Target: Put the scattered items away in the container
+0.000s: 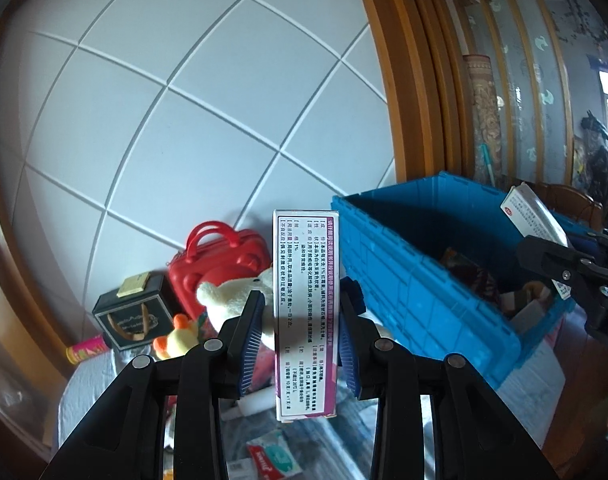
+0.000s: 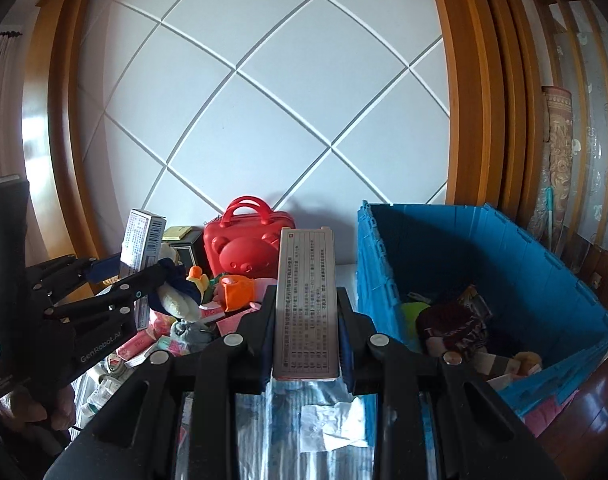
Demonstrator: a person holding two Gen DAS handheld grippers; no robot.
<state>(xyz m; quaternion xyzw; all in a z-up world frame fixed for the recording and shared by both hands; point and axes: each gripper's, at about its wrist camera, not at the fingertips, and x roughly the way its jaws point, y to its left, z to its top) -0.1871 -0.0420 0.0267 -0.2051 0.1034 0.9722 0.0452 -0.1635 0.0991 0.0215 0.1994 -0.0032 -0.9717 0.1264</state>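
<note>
White panelled wall behind; left fingers (image 1: 300, 320) pinch purple-edged box (image 1: 306, 312), right fingers (image 2: 306, 336) grey box (image 2: 306, 304).

Cool daylight, heavy fisheye edge warping

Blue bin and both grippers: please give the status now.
Left gripper shut on purple-edged box. Right gripper shut on grey box. Both short of blue bin, which is open, part filled. Nothing blocking.

The left gripper (image 1: 302, 336) is clamping a white medicine box (image 1: 306, 312) upright between its blue pads (image 1: 250, 340). The blue crate (image 1: 424, 292) is sitting just right of it, while a red case (image 1: 220, 264) and plush toy (image 1: 240, 292) are lying behind.
</note>
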